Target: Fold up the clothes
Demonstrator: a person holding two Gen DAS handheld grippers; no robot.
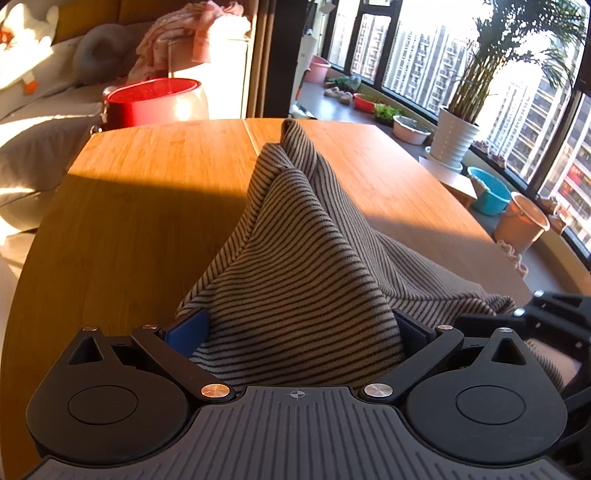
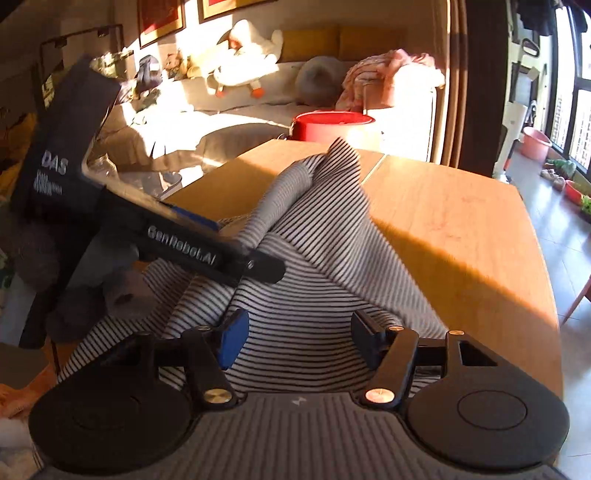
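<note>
A brown-and-black striped garment [image 1: 314, 236] lies rumpled along the wooden table [image 1: 147, 184], its far end reaching the table's middle seam. My left gripper [image 1: 299, 325] is open; the cloth is draped between and over its blue pads [image 1: 188, 328] and hides the fingertips. Black parts of the other gripper show at the right edge. In the right wrist view the same garment [image 2: 314, 229] fills the gap of my right gripper [image 2: 299, 336], which is open with its blue pad [image 2: 232, 339] against the fabric. The left gripper [image 2: 258, 264] reaches in from the left and touches the cloth.
A red bucket [image 1: 151, 99] stands just past the table's far left edge. Beyond it are a grey sofa with a plush goose [image 2: 247, 48] and pink laundry [image 1: 192, 29]. By the windows on the right are a white plant pot [image 1: 454, 136], a blue basin [image 1: 491, 195] and an orange bucket [image 1: 521, 221].
</note>
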